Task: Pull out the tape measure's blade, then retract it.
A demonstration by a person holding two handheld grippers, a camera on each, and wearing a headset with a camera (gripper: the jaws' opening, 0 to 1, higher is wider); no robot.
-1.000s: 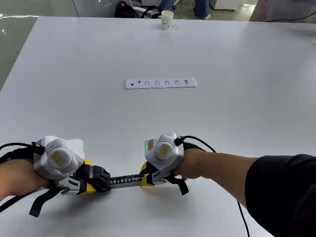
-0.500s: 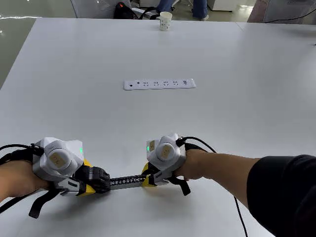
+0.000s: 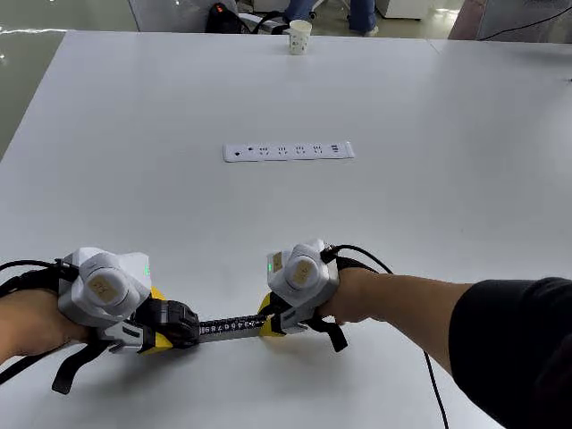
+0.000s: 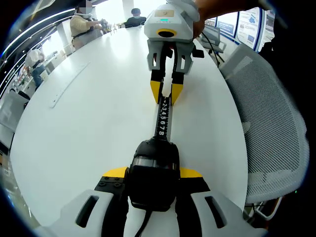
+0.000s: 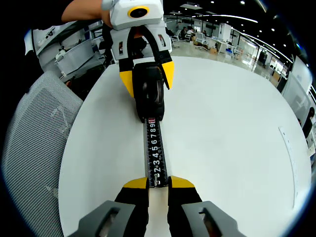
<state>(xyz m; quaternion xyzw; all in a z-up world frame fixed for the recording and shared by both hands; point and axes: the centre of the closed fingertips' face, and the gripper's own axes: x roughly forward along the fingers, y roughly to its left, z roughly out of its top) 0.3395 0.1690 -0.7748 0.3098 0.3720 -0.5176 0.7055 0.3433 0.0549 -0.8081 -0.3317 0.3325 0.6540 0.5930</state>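
Note:
A black tape measure point(image 3: 176, 323) rests on the white table point(image 3: 295, 232) near its front edge. My left gripper point(image 3: 161, 332) is shut on its case point(image 4: 153, 170), yellow fingertips pressed to both sides. The blade point(image 3: 231, 327) is drawn out a short way to the right, showing numbers up to about 9 point(image 5: 154, 150). My right gripper point(image 3: 268, 326) is shut on the blade's end point(image 5: 158, 182). In the left gripper view the right gripper point(image 4: 167, 94) pinches the far end of the blade point(image 4: 163, 118). In the right gripper view the left gripper point(image 5: 146, 74) clasps the case point(image 5: 148, 94).
A white power strip point(image 3: 289, 152) lies mid-table, and a paper cup point(image 3: 301, 37) stands at the far edge. A grey mesh chair point(image 4: 266, 123) sits at the table's near side. A black cable point(image 3: 431, 375) trails from the right arm.
My right gripper has moved slightly to the right with the blade's end, so a little more blade shows. The left gripper and case have stayed put.

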